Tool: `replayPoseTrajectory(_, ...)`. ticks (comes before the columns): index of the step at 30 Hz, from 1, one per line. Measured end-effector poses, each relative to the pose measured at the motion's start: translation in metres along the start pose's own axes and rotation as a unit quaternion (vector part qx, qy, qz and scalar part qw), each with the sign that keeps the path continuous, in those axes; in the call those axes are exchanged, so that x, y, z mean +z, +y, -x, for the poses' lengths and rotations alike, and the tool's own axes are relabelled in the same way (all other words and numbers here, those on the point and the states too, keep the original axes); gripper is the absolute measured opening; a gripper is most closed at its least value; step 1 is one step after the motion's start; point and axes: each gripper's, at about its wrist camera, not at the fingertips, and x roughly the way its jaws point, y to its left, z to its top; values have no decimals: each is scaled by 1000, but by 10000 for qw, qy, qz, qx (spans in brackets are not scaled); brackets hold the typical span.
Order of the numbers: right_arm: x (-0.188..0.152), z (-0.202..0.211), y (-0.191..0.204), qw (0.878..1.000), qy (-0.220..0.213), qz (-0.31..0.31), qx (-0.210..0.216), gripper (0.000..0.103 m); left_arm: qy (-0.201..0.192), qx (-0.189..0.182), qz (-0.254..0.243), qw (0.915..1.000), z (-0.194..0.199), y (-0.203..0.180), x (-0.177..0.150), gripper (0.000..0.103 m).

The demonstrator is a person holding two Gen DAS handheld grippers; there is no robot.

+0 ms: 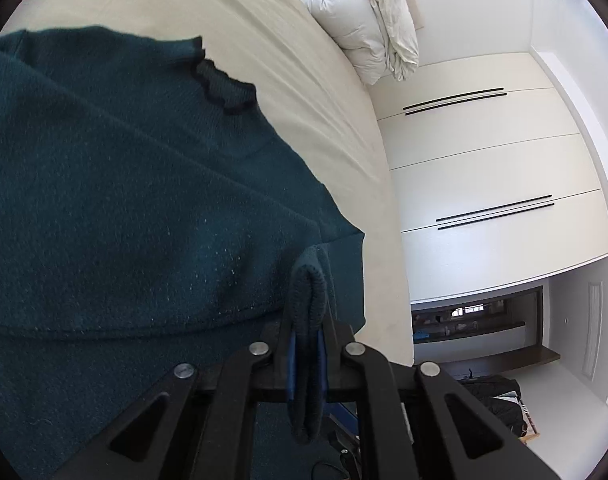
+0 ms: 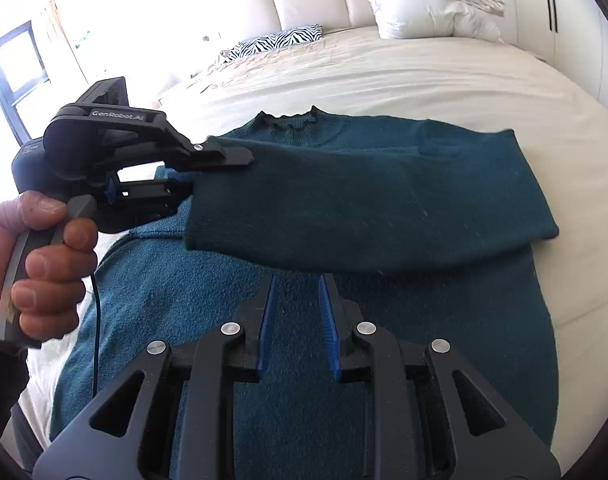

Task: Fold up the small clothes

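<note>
Your left tool [image 2: 208, 178] pinched the cuff of the dark teal knit sweater [image 2: 304, 360], lying flat on the cream bed [image 2: 423, 76]. Your right tool [image 2: 296, 320] hung open, empty. The sleeve [image 2: 363, 208], stretched toward 3 o'clock, could slip free and bunch up.

White bed [image 2: 443, 76] bears teal sweater [image 2: 311, 360] (plus folded duvet [image 2: 431, 4])

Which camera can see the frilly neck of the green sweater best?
The right wrist view. There the collar sits straight ahead at the top of the sweater, its whole wavy edge showing against the bed. The left wrist view shows the collar too, but sideways, from very close, and slightly blurred.
</note>
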Motion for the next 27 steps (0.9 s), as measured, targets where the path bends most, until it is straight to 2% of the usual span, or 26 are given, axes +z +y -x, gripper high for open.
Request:
replayPoseTrajectory(3, -11, 10, -31, 9979, 85, -584, 262, 23, -216, 285, -518, 9980, 30, -18, 14, 9)
replayPoseTrajectory(5, -17, 8, -50, 9954, 201, -897, 253, 28, -297, 573, -848, 9943, 45, -29, 23, 9)
replayPoseTrajectory(8, -26, 4, -73, 9904, 309, -1315, 285, 29, -358, 1005, -1091, 9883, 60, -26, 34, 9)
replayPoseTrajectory(13, -30, 4, -95, 9856, 296, -1606, 446, 28, -372, 1148, -704, 9902, 75, 21, 49, 9)
replayPoseTrajectory(17, -26, 8, -100, 9821, 274, -1774, 576, 29, -376, 1371, -398, 9890, 74, 59, 55, 9)
replayPoseTrajectory(19, -22, 12, -107, 9787, 222, -1936, 641, 29, -392, 1370, -266, 9894, 72, 76, 57, 9)
replayPoseTrajectory(23, -13, 10, -124, 9671, 107, -2362, 935, 29, -348, 1495, -158, 9880, 58, 99, 56, 9)
replayPoseTrajectory(26, 3, 1, -139, 9551, -17, -2744, 1117, 29, -389, 1377, 22, 9897, 58, 115, 56, 9)
replayPoseTrajectory(27, 10, -3, -142, 9506, -43, -2885, 1142, 32, -403, 1351, 24, 9900, 59, 117, 56, 9)
